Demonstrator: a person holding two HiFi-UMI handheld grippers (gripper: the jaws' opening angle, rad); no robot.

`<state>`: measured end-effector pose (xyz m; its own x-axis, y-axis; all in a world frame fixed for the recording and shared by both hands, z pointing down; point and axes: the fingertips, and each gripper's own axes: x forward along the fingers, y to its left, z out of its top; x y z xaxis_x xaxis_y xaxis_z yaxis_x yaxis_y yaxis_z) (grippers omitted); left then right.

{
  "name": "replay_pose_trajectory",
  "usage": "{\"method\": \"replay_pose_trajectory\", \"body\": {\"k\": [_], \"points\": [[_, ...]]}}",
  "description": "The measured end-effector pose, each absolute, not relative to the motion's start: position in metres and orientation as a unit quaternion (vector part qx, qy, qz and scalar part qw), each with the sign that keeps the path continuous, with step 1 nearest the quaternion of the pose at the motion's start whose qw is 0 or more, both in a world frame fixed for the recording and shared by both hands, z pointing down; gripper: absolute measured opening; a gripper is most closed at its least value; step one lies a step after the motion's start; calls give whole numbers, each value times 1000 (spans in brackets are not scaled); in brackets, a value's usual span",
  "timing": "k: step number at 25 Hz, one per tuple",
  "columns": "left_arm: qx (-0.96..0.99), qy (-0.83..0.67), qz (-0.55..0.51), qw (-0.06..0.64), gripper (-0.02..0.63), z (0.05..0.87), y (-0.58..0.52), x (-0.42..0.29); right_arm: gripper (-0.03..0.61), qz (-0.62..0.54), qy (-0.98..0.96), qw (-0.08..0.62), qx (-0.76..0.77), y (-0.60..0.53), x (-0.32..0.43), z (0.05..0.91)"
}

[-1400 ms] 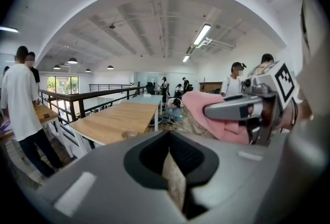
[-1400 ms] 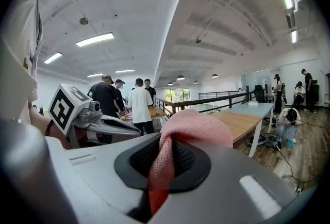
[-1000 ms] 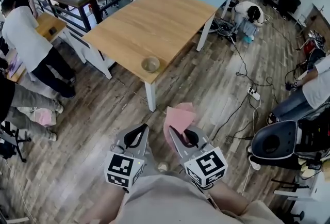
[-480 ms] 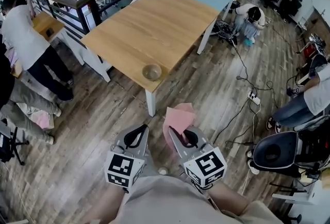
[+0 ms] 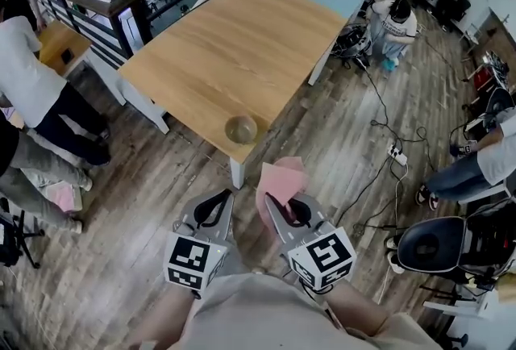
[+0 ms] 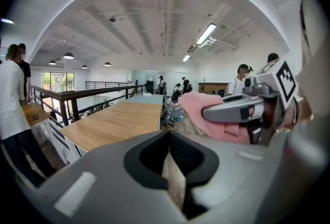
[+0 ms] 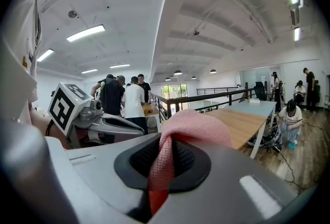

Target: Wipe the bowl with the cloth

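Bowl (image 5: 241,129): small, round and pale, at 12 o'clock from my grippers, standing just inside the near corner of the smooth wooden table (image 5: 234,42). Bare plank floor (image 5: 153,203) lies open between me and that corner. My right gripper (image 5: 271,201) is clamped on the pink mesh cloth (image 5: 280,181), which bunches above its jaws. My left gripper (image 5: 225,197), at its 9 o'clock, is closed with nothing in it.
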<state>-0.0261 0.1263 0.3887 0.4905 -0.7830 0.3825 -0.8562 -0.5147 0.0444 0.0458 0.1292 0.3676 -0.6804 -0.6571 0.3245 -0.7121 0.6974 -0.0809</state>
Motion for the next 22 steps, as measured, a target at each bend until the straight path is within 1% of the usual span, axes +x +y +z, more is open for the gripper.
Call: {"method": "replay_pose_trajectory", "body": {"k": [11,16,22], "points": [[870,-446,171,122,2,387,22,-65,14,113,-893,153,409,26,12,366],[873,-440,169,125,2,391,-28,-87,14,117,-886,150,422,-21,-10,366],[879,-421,181,130,2,406,-59,-94,14,123,-880,154,432,-52,-21,378]]}}
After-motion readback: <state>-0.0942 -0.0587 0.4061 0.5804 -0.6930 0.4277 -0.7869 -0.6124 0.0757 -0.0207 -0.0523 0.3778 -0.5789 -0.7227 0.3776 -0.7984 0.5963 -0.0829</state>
